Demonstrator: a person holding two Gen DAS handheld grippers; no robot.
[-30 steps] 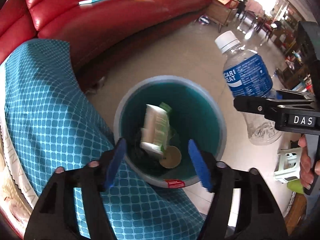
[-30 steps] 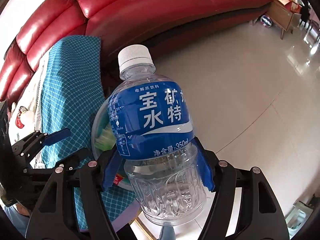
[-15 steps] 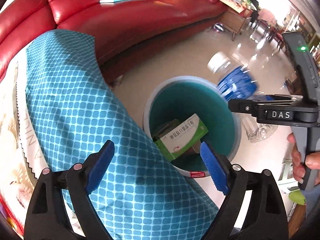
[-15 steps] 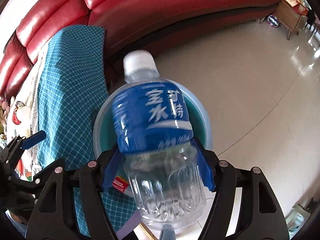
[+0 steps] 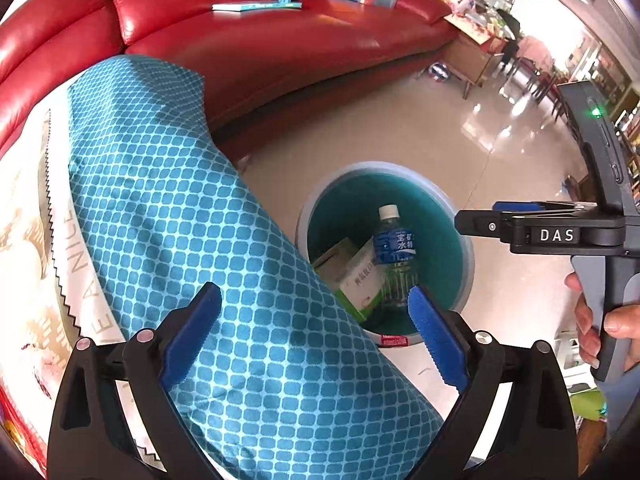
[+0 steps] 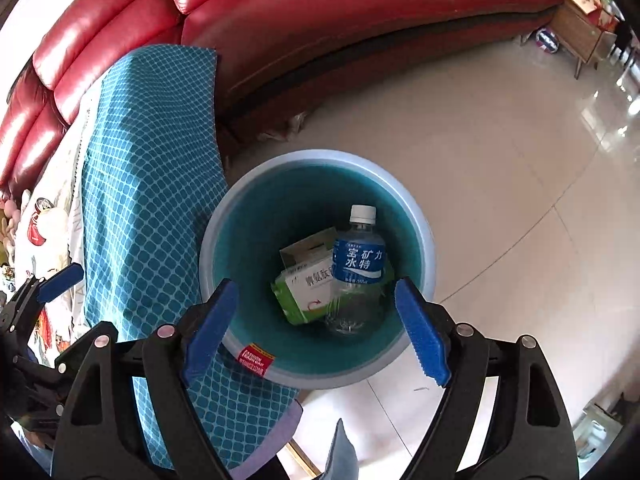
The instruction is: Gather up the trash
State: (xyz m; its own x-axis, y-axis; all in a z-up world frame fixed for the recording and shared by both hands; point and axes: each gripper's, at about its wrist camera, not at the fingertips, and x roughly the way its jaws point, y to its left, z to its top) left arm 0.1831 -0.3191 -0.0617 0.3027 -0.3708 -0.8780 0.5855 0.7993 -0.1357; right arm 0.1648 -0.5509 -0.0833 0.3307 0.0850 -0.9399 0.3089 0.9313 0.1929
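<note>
A teal bin (image 6: pixel 248 200) (image 5: pixel 464 248) stands on the floor beside the table. Inside it lie a blue-labelled clear bottle (image 6: pixel 358 266) (image 5: pixel 394 246) with a white cap and a green-and-white carton (image 6: pixel 306 286) (image 5: pixel 360 280). My right gripper (image 6: pixel 316 326) hangs over the bin, its jaws opening, nothing between its pads; its side shows in the left wrist view (image 5: pixel 520 210). My left gripper (image 5: pixel 314 330) is above the table edge, jaws opening and empty; one blue fingertip (image 6: pixel 60 282) shows at the right wrist view's left edge.
A teal patterned cloth (image 5: pixel 180 220) (image 6: pixel 148 168) covers the table left of the bin. A red leather sofa (image 5: pixel 260 40) (image 6: pixel 320 20) curves behind, with a book (image 5: pixel 256 5) on its seat. Glossy tiled floor (image 6: pixel 500 160) spreads right. A hand (image 5: pixel 608 320) holds the right gripper's handle.
The right gripper opened and the bottle dropped into the bin beside the carton. The left gripper opened wider and shifted left over the cloth-covered table.
</note>
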